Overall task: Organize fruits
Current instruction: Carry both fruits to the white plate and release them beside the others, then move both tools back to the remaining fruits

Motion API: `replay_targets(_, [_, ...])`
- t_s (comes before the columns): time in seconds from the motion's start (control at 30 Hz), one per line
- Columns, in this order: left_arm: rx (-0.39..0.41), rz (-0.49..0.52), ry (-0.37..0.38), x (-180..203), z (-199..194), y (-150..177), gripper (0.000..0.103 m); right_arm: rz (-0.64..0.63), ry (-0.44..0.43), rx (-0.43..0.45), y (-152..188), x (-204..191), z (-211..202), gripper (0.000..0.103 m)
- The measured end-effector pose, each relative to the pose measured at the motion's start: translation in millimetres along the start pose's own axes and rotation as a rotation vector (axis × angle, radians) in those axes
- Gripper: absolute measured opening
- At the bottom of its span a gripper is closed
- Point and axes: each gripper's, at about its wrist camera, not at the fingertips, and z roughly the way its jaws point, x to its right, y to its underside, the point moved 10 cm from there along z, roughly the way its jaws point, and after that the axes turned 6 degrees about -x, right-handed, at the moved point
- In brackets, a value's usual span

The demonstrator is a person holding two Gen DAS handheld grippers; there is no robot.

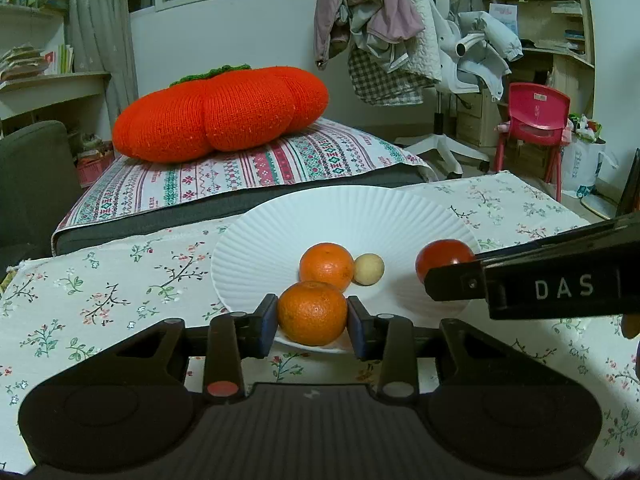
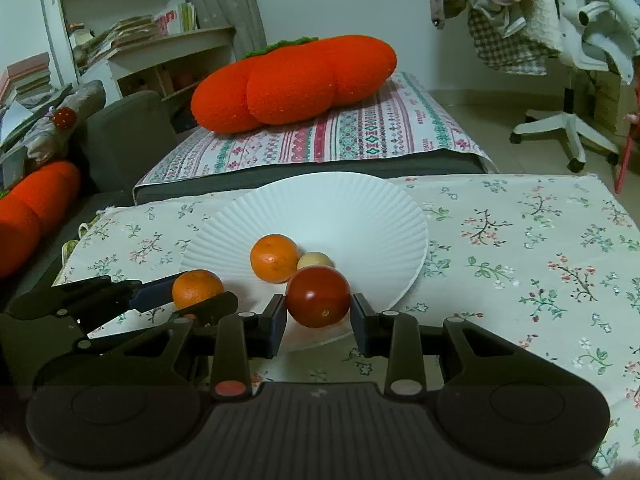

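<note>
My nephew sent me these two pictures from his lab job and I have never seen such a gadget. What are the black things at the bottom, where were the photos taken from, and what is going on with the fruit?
There is no robot here: a person holds a pair of black tongs in each hand, and each pair carries a wide-angle camera looking forward along its two fingers. One picture comes from the left tongs, the other from the right tongs.

A white ribbed plate stands on a flowered tablecloth. On it lie an orange and a small pale round fruit, side by side.

The left tongs grip a second orange over the plate's near rim. The red tomato sits between the right tongs' fingers; a small gap shows on one side, so a firm grip is uncertain.
</note>
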Motion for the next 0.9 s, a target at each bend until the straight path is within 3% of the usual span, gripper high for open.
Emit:
replay_targets(0.13, [0.003, -0.008, -0.002, -3.9, -3.8, -1.4, 0.043, 0.019, 0.0, 0.015, -1.8, 2.3, -7.4, 0.035])
replay_targets(0.5, [-0.024, -0.156, 0.007, -30.2, -14.8, -7.8, 0.045, 0.099, 0.031, 0.037, -8.7, 22.8, -14.4, 0.051])
replay_targets(0.9, [-0.078, -0.216, -0.023, -44.9, -26.4, -2.2, 0.051, 0.167, 0.055, 0.04, -7.8, 39.9, -17.4, 0.071])
